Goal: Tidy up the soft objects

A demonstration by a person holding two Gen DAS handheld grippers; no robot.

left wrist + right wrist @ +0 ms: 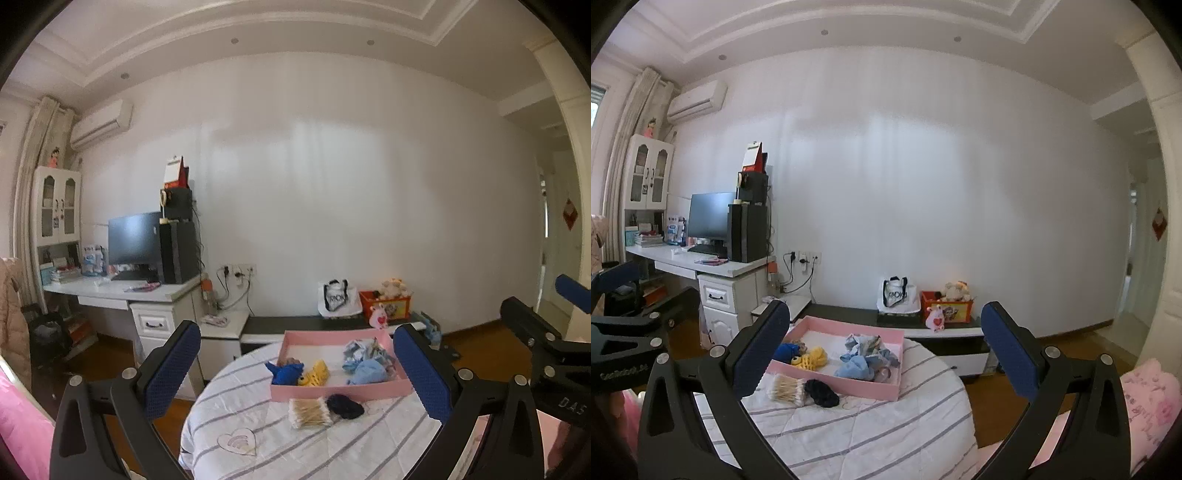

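Observation:
A pink tray [334, 392] [849, 387] sits on a round striped cloth surface [295, 450] [886, 417]. Inside it lie a dark blue soft item [286, 372] [786, 350], a yellow knitted item [317, 372] [812, 357], a light blue soft item [367, 371] [855, 367] and a crumpled patterned cloth [360, 349] [866, 343]. In front of the tray lie a dark scrunchie [345, 405] [822, 393] and a bundle of cotton swabs [308, 412] [786, 389]. My left gripper [295, 373] and right gripper [886, 354] are open and empty, held back from the tray.
A white desk [122, 291] [701, 264] with a monitor and PC tower stands at left. A low black-and-white cabinet [314, 325] [923, 325] along the far wall holds a bag and an orange toy box [386, 304] [947, 306]. Pink bedding [1148, 398] lies at right.

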